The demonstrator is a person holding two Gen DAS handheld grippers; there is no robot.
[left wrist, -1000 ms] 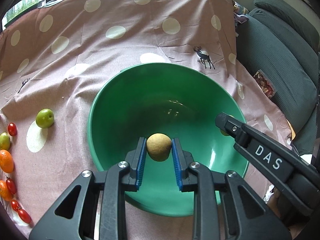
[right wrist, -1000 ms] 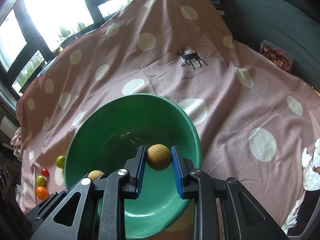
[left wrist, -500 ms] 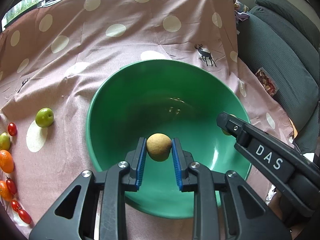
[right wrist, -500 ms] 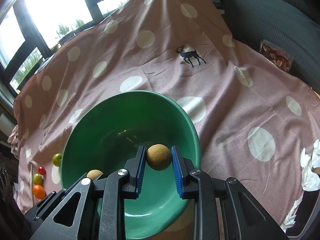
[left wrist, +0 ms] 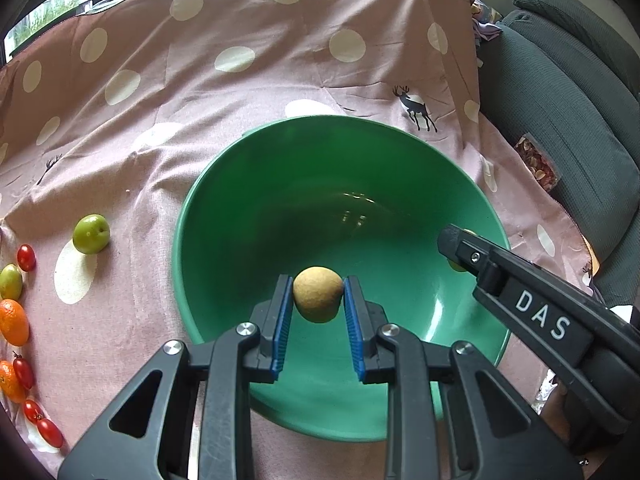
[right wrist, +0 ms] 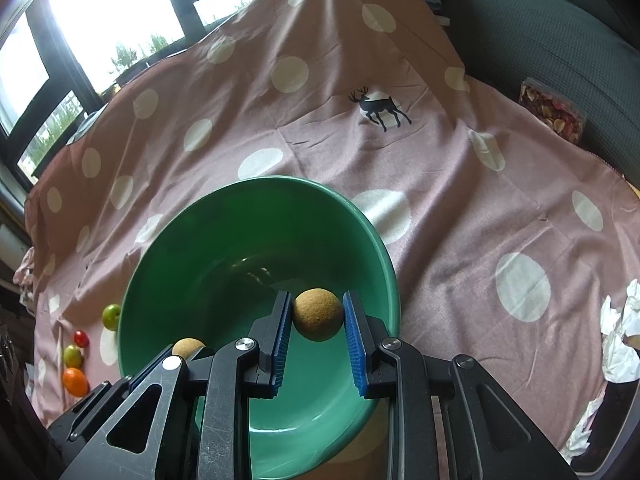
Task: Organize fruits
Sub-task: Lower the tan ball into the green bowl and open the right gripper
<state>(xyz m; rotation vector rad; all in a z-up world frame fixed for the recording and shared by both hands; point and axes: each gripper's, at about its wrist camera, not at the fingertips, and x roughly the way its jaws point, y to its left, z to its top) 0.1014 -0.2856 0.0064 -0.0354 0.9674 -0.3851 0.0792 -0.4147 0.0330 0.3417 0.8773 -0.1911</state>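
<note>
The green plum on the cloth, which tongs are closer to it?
Left. The left tongs hold a brown fruit over the bowl, on the side where the green plum lies. The right tongs hold theirs over the bowl's far side.

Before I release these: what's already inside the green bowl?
No loose fruit shows on the green bowl's visible bottom. Each gripper, left and right, holds a brown fruit above it. The near part is hidden by the grippers.

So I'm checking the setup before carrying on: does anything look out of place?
Nothing is spilled or damaged. The tablecloth is rumpled, and crumpled white paper lies at its right edge. Each gripper holds a brown fruit over the empty green bowl.
</note>
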